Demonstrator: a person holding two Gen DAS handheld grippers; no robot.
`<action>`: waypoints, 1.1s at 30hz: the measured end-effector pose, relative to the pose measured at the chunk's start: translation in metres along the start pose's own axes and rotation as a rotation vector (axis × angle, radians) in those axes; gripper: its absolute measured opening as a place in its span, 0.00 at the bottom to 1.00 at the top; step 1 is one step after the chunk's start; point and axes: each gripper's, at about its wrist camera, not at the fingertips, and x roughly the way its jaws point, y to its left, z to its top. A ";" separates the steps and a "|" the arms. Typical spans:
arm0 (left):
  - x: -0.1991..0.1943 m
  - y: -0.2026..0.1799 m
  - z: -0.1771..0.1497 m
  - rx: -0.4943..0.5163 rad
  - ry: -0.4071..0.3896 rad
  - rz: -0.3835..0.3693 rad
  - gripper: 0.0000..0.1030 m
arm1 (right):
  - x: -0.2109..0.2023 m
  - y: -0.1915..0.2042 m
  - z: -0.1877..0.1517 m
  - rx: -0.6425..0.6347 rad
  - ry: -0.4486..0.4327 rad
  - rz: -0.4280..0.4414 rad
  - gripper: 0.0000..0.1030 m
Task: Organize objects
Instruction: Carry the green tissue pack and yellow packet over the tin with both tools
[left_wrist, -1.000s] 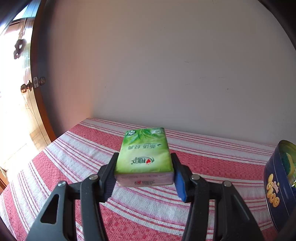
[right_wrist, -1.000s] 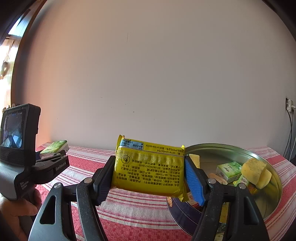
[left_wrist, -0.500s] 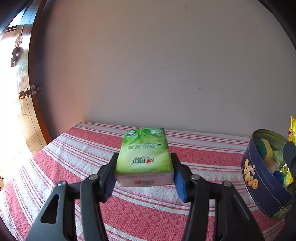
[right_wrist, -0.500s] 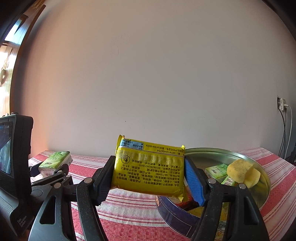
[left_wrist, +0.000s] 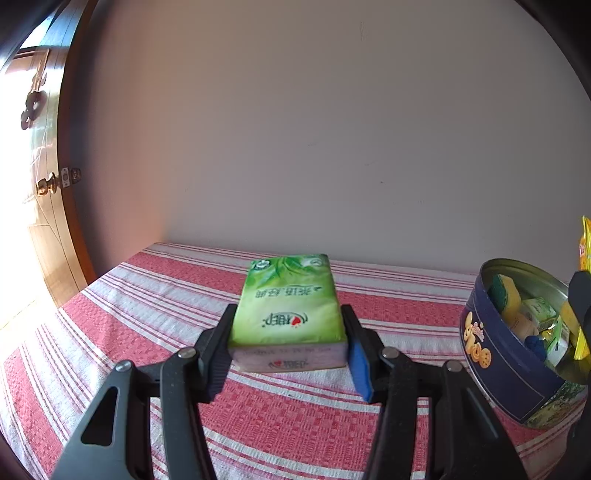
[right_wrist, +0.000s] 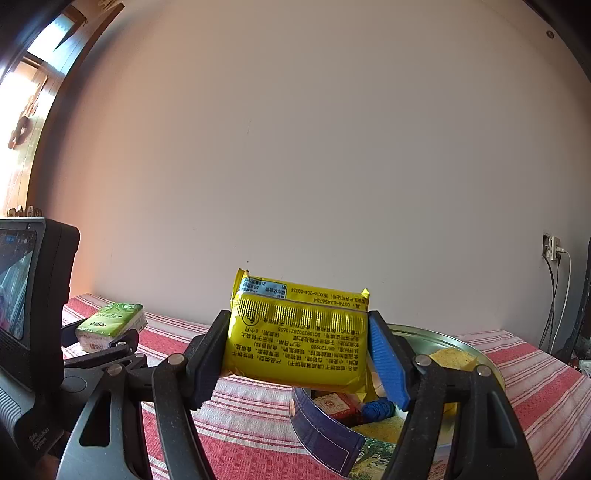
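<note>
My left gripper (left_wrist: 288, 347) is shut on a green tissue pack (left_wrist: 290, 310), held lying flat above the red-and-white striped cloth (left_wrist: 147, 295). In the right wrist view that same green tissue pack (right_wrist: 110, 325) and the left gripper (right_wrist: 107, 341) appear at the left. My right gripper (right_wrist: 297, 347) is shut on a yellow snack packet (right_wrist: 299, 339), held over the near rim of a round blue cookie tin (right_wrist: 325, 439). The blue cookie tin (left_wrist: 502, 362) sits at the right in the left wrist view, holding a yellow sponge (left_wrist: 508, 295), small green packs and other bits.
A plain wall (left_wrist: 314, 129) rises right behind the table. A wooden door with a brass knob (left_wrist: 48, 184) stands at the left. A wall socket with cables (right_wrist: 552, 247) is at the far right. The left handset's screen (right_wrist: 18, 288) fills the left edge of the right wrist view.
The left gripper has swung right with the tissue pack, bringing the tin into its view. The right gripper moved with the yellow packet toward the tin, which now sits lower and closer.
</note>
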 end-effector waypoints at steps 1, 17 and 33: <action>-0.002 -0.002 0.000 0.001 -0.003 -0.003 0.51 | -0.001 -0.002 0.000 -0.002 -0.003 -0.001 0.71; -0.023 -0.036 -0.007 0.039 -0.028 -0.056 0.51 | -0.010 -0.040 -0.002 -0.061 -0.039 -0.042 0.71; -0.035 -0.087 -0.010 0.058 -0.013 -0.132 0.51 | -0.006 -0.077 0.000 -0.082 -0.070 -0.084 0.71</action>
